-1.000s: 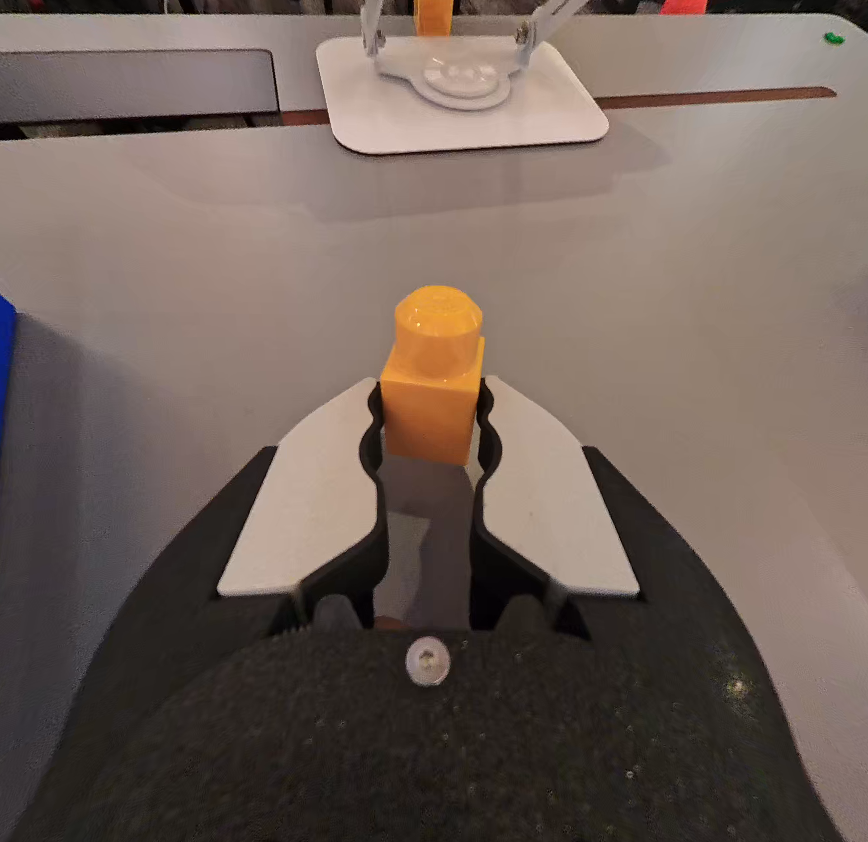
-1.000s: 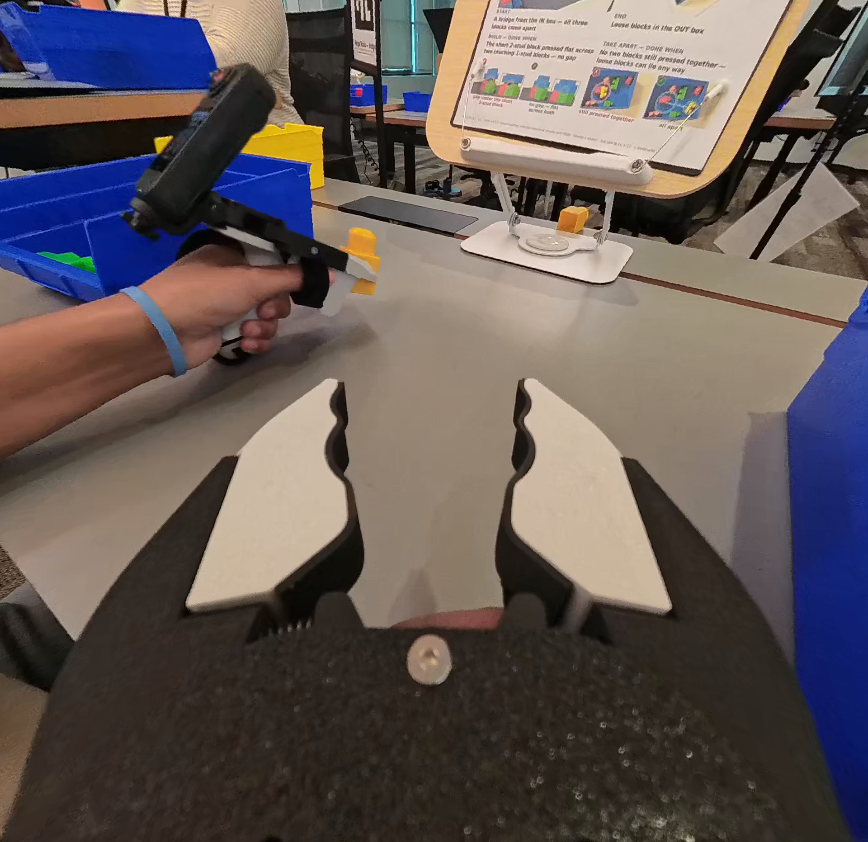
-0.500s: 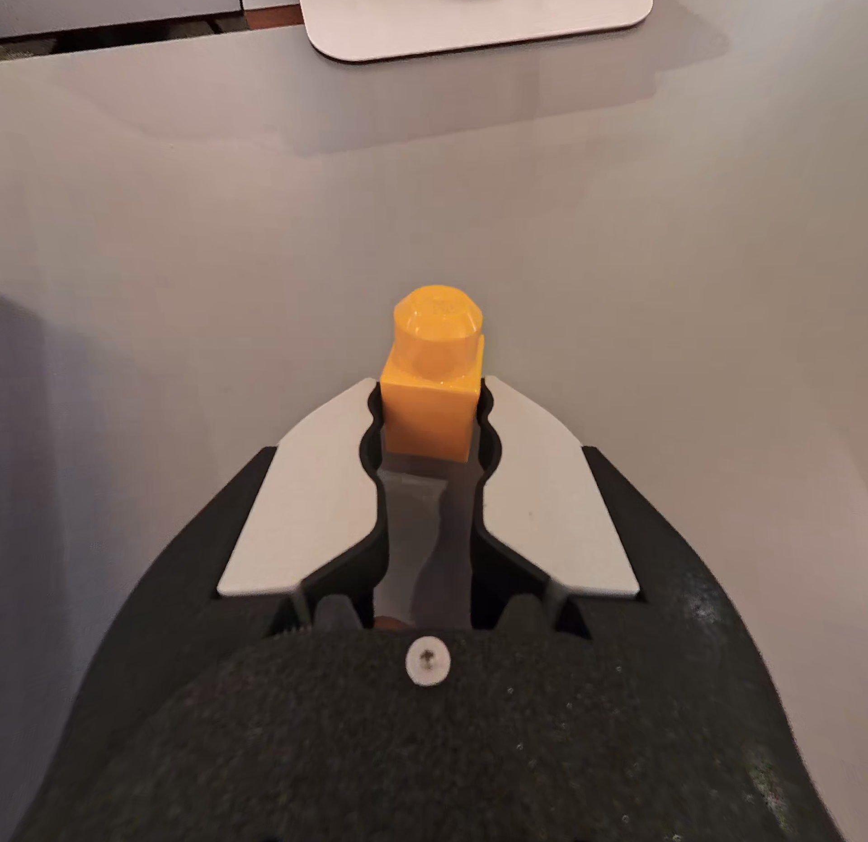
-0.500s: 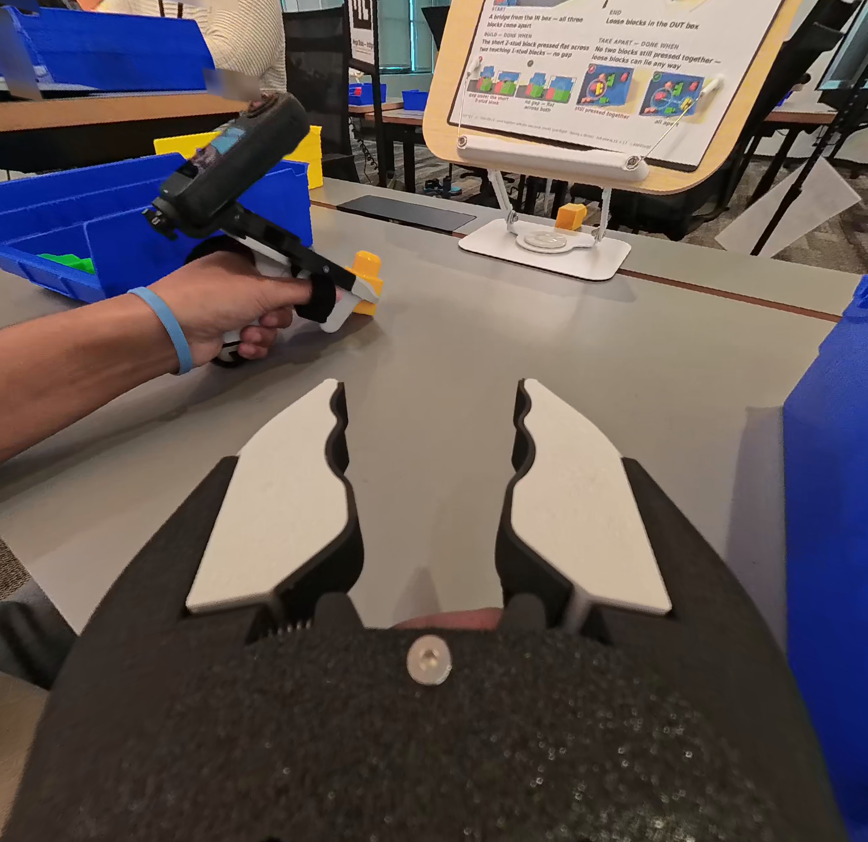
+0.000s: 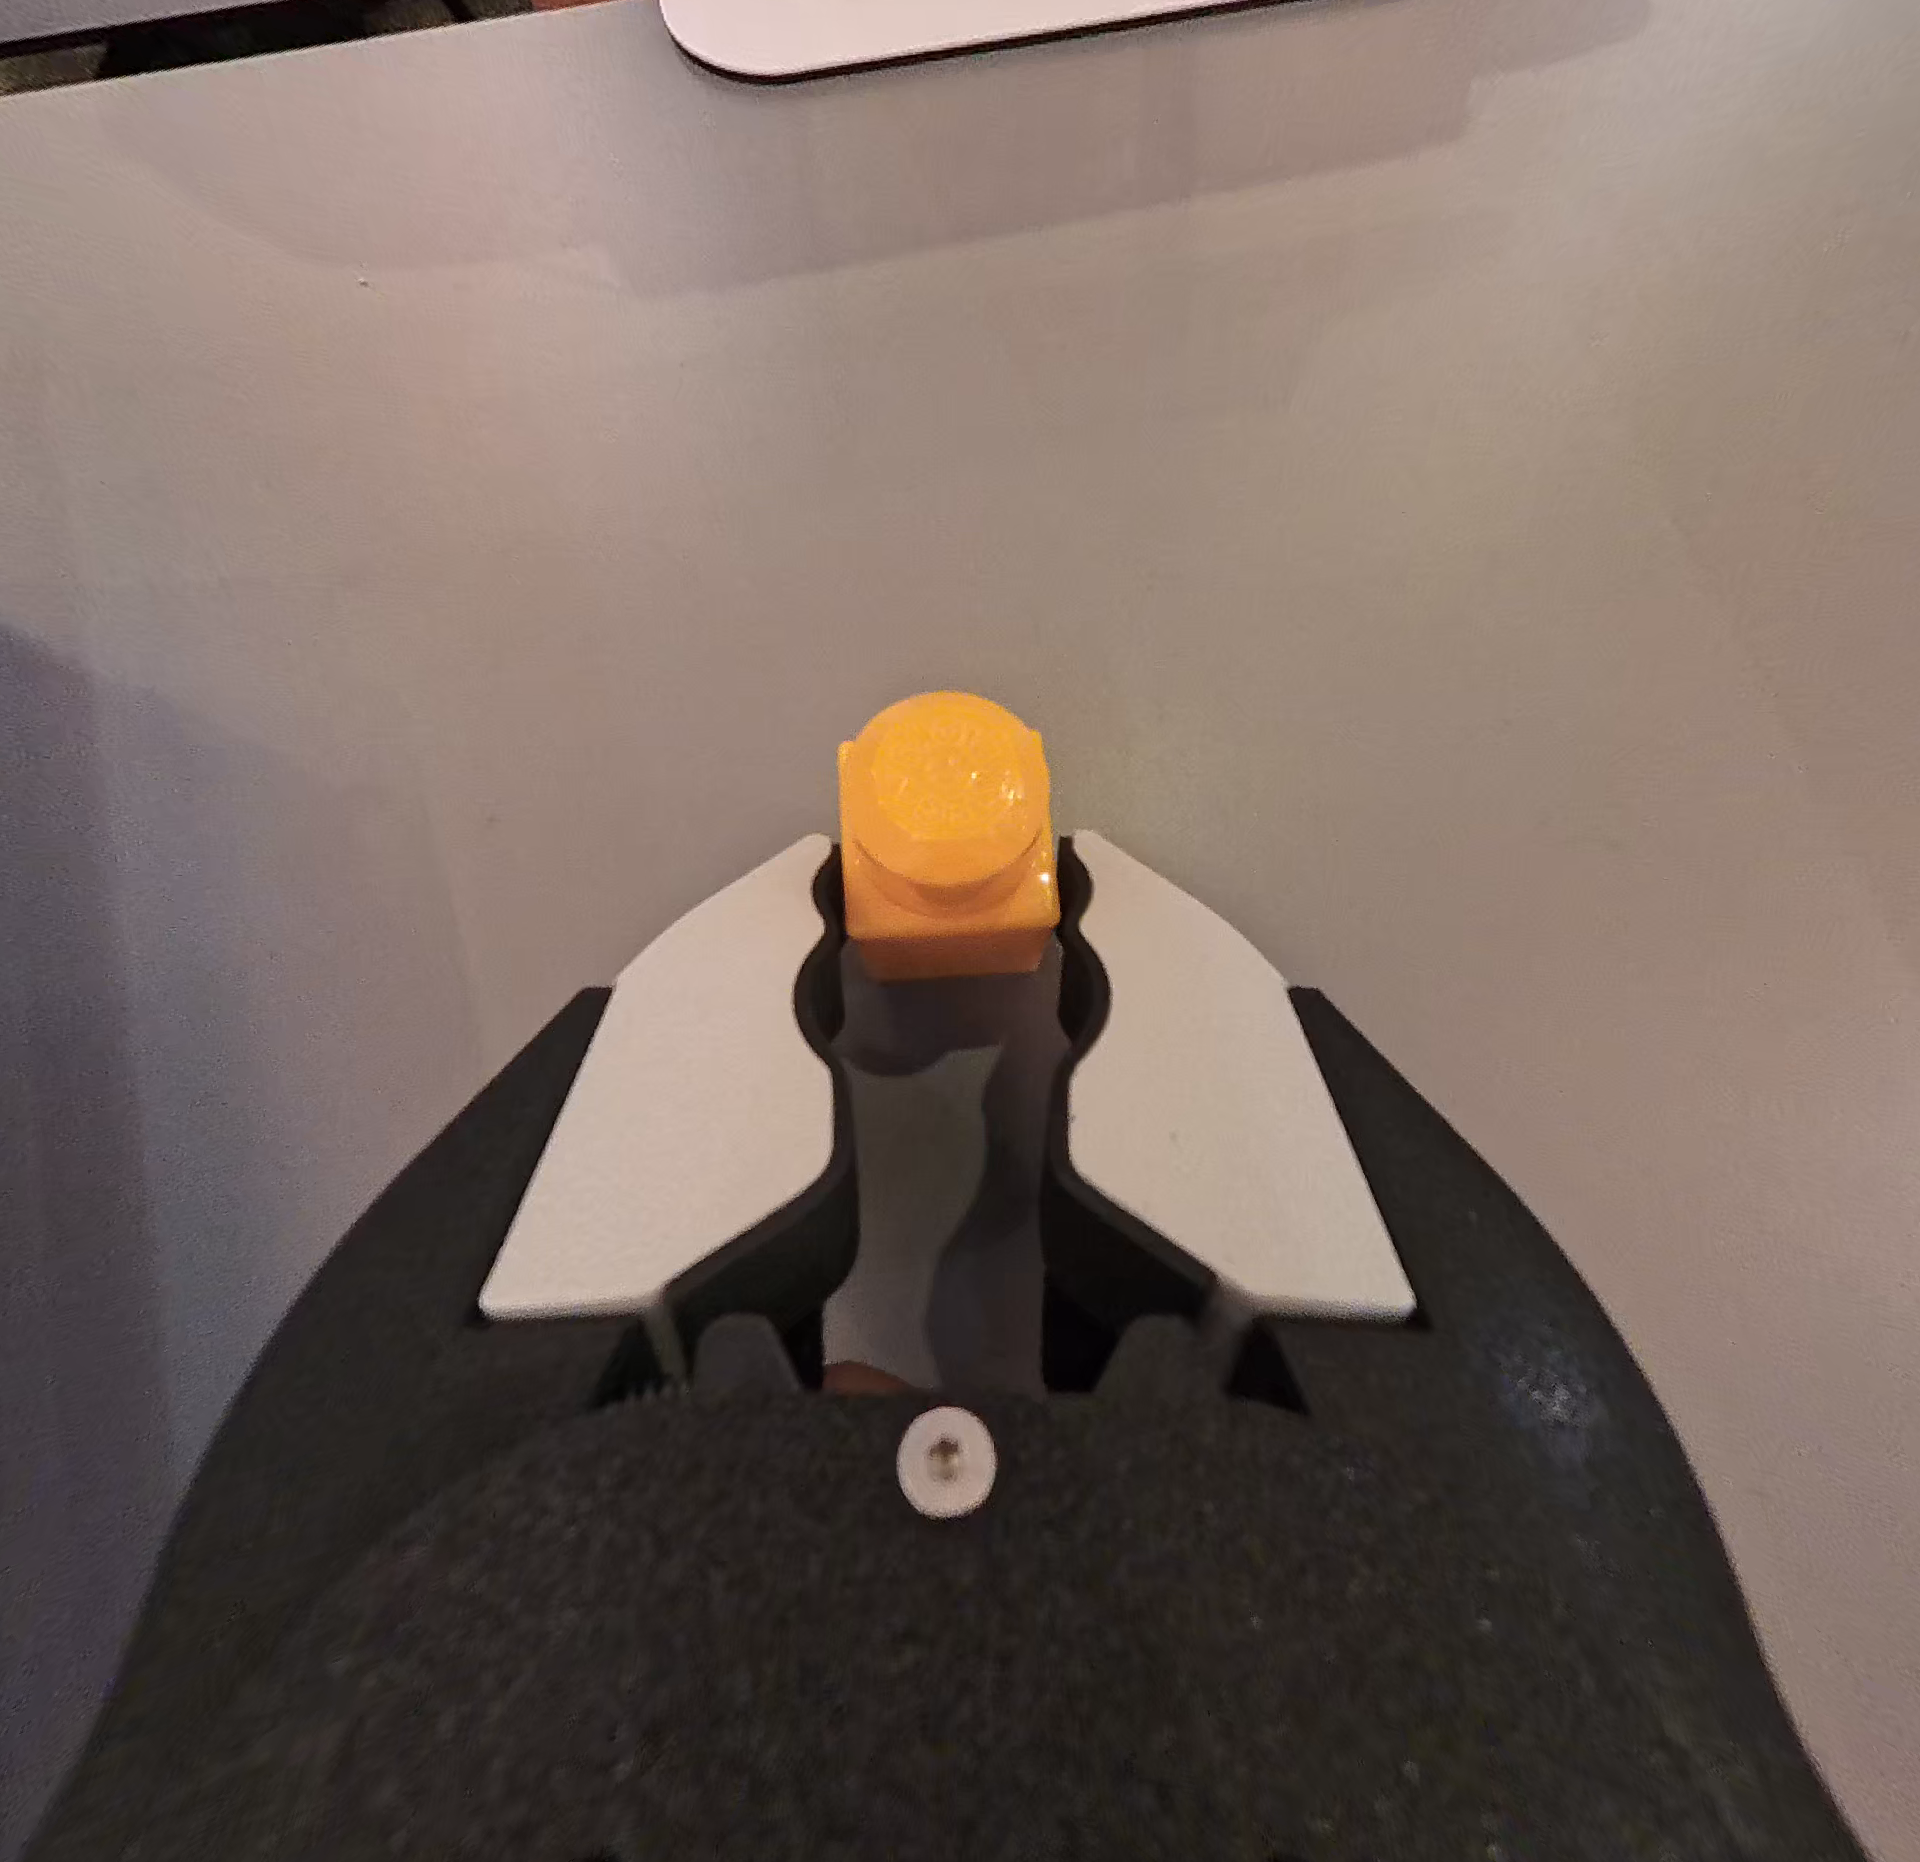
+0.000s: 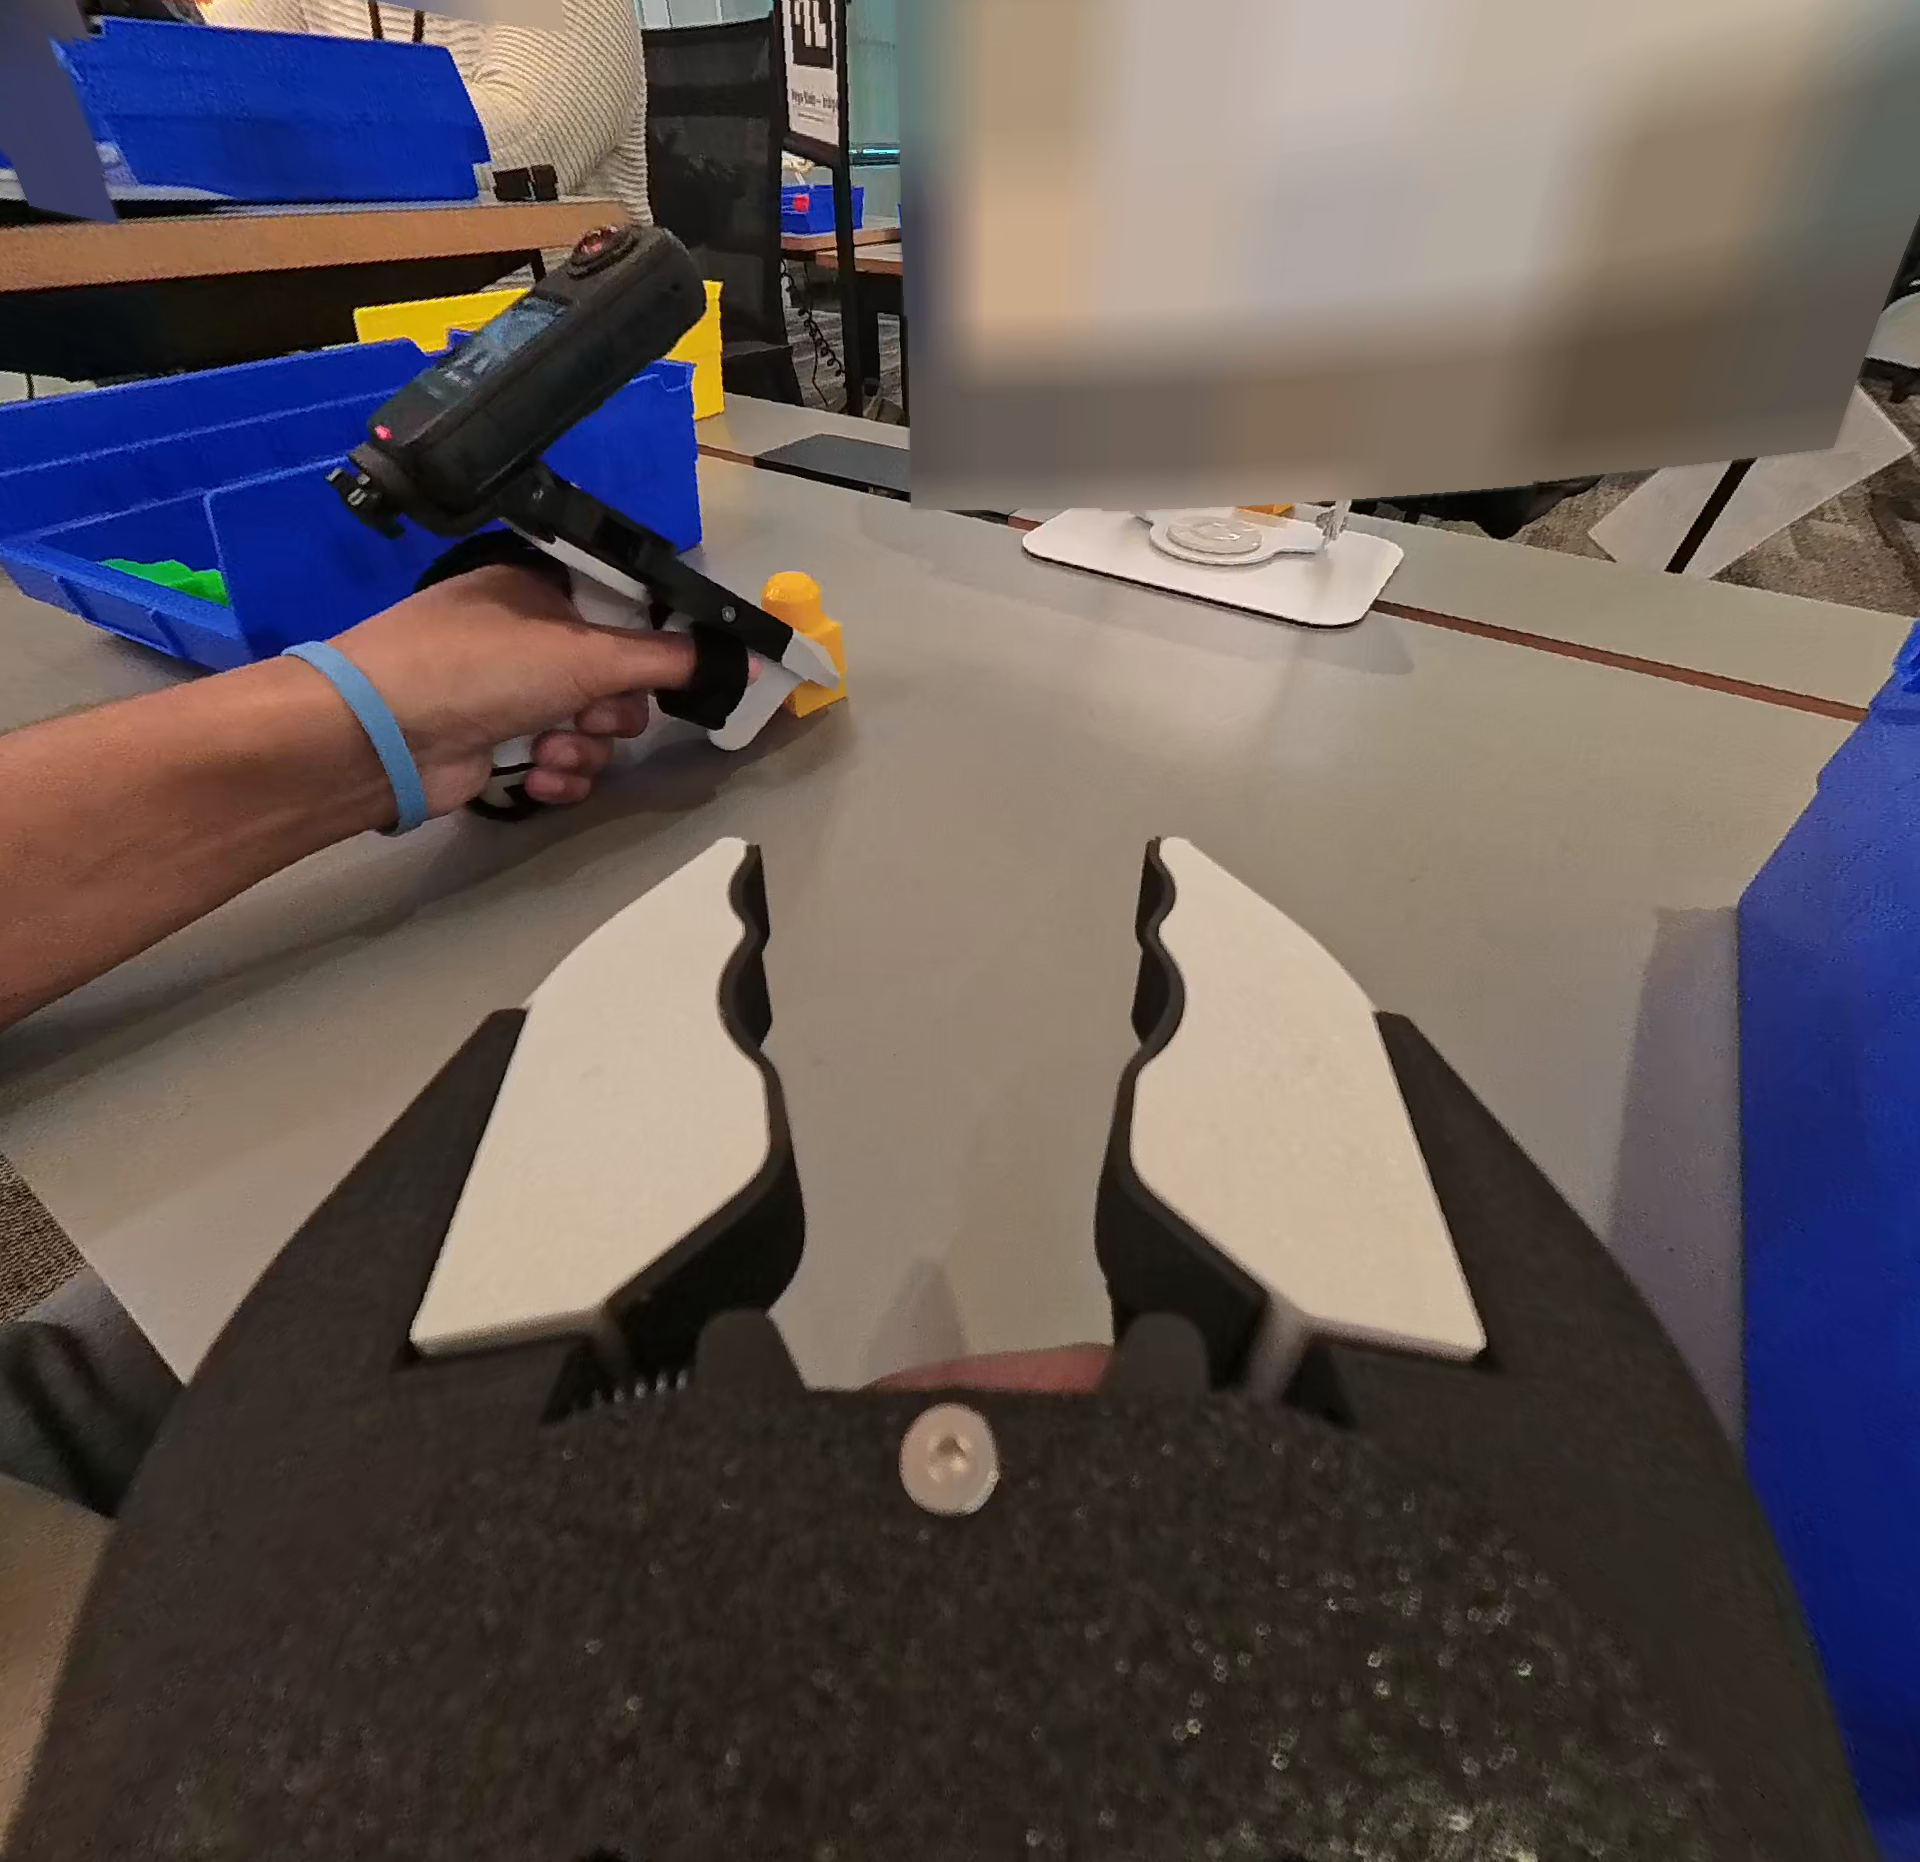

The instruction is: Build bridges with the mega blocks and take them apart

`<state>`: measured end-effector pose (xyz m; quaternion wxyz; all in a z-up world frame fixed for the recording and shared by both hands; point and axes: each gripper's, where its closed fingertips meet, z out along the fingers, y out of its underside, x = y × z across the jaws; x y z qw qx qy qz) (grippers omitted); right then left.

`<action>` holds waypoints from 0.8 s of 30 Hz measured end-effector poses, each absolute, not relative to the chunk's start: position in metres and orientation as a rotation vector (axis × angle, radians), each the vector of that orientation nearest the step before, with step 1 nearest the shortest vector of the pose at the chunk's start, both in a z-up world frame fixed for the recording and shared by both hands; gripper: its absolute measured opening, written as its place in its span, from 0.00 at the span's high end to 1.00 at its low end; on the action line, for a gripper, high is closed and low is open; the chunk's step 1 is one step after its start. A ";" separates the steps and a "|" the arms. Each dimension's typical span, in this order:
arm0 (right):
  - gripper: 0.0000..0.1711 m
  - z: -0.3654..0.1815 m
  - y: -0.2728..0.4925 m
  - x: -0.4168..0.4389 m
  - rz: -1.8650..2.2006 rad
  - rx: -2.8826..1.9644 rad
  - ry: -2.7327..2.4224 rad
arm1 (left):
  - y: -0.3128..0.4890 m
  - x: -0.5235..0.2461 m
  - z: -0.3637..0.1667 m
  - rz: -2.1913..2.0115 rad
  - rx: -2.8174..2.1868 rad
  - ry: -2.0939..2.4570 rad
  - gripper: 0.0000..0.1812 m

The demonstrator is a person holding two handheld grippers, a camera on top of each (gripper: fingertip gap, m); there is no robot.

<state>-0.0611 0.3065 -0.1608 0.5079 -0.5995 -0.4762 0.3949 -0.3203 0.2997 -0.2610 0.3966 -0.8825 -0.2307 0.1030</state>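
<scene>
Left gripper (image 5: 948, 877) pinches a single-stud orange block (image 5: 948, 856) at the fingertips, stud up. In the right wrist view the block (image 6: 805, 643) sits low, at or on the grey table (image 6: 1143, 773); contact looks likely, but whether any weight has come off the fingers I cannot tell. Hand (image 6: 520, 690) wrapped round the handle.

Right gripper (image 6: 951, 939) spread wide, nothing between the fingers, hovering over bare table nearer the person.

Blue bin (image 6: 260, 482) far left, behind the left gripper; something green (image 6: 166, 578) in it, probably more blocks. Second blue bin (image 6: 1839, 1085) at right edge; contents hidden. White stand base (image 6: 1216, 565) across the table, well clear of the work area.

Progress, judged:
- No bridge standing. No two blocks joined anywhere in view.
- Orange block appears to be the first pier, being set down in open table.
- Left to do: release it, fetch a second pier block and put it beside the first, press a spanning block across both, then pull everything apart again.
- Very early in the build; nearly the whole task is ahead.
</scene>
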 end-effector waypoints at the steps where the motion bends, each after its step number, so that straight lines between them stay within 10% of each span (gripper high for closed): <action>1: 0.60 -0.161 0.306 -0.061 0.952 -1.444 -1.148 | 0.299 -0.320 -0.262 0.257 -2.240 -0.584 0.78; 24: 0.58 -0.173 0.313 -0.063 0.870 -1.461 -1.155 | 0.115 -0.214 -0.172 0.422 -1.826 -0.538 0.52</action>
